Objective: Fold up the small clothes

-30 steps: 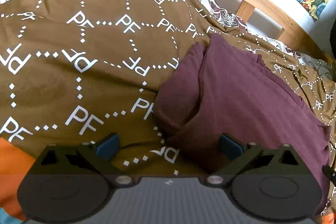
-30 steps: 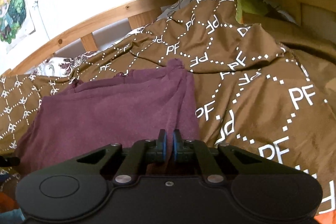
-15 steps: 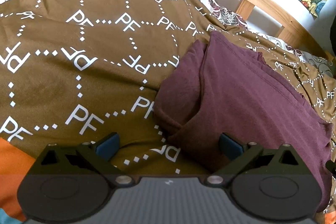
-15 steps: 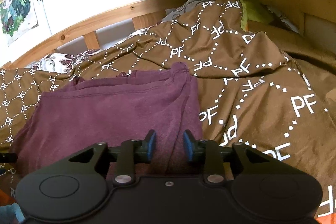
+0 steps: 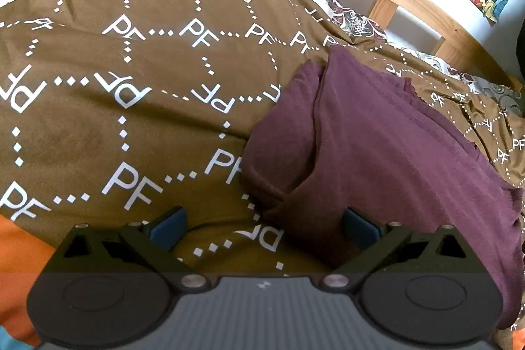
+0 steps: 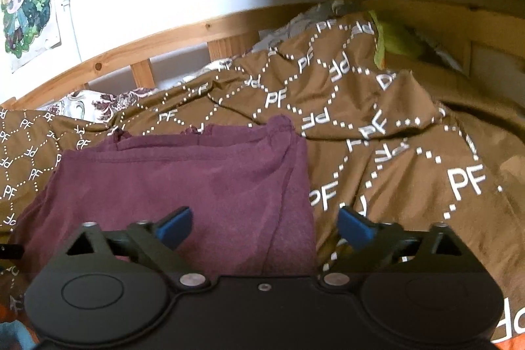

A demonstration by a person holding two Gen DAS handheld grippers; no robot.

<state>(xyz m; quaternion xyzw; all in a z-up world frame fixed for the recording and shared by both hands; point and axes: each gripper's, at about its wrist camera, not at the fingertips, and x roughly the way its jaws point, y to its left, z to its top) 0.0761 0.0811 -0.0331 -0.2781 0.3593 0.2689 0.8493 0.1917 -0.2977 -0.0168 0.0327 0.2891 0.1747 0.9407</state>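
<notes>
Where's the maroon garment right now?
The maroon garment lies folded on the brown PF-print bedspread, right of centre in the left wrist view, left of centre in the right, near the wooden bed rail.

The letters "PF" on the brown blanket

The brown blanket [image 5: 157,127] has the white letters "PF" printed on it again and again, and lines of small white dots join them into a net of shapes. In the left wrist view some "PF" marks stand the right way up and some are upside down or turned sideways. In the right wrist view the same blanket [image 6: 410,173] shows a big clear "PF" near its right side. The wall pictures [image 6: 28,9] show drawings only, with no words to read.
</notes>
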